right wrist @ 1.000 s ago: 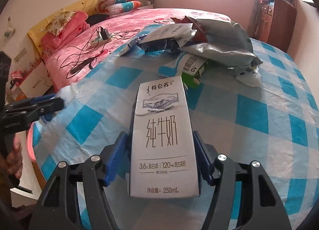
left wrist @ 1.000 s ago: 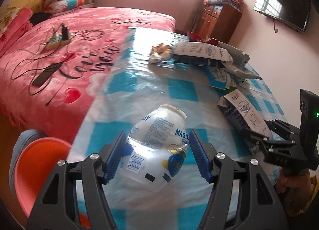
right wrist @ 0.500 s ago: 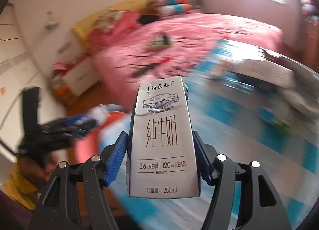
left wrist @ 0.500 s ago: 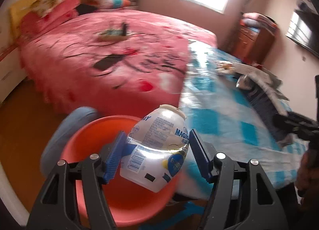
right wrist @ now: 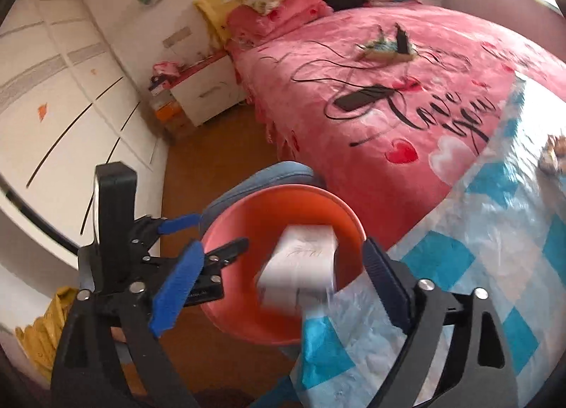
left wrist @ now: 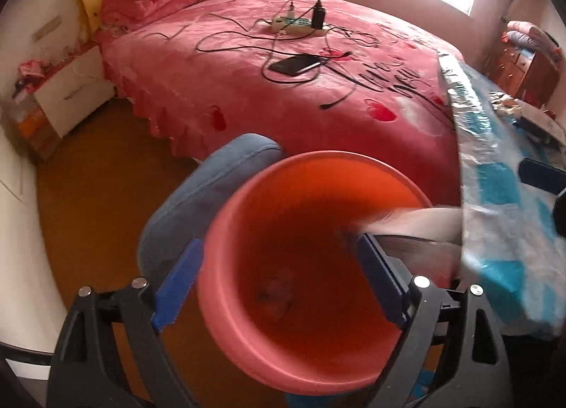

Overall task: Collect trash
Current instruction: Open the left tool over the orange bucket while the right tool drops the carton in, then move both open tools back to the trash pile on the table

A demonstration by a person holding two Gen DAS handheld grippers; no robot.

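An orange-pink trash bucket stands on a blue stool beside the table. My left gripper is open and empty right above its mouth; something pale and blurred lies at the bottom. My right gripper is open above the same bucket. The white milk carton is blurred, loose between its fingers, falling into the bucket; it also shows as a white streak in the left wrist view. The left gripper shows in the right wrist view at the bucket's left rim.
The table with the blue-checked plastic cloth edges the bucket on the right. A blue stool carries the bucket. A pink bed with a phone, cables and a power strip lies beyond. Brown floor is to the left.
Both grippers swung from the table to over the bucket and opened. The crushed plastic bottle left my left gripper; the milk carton left my right gripper and is falling.
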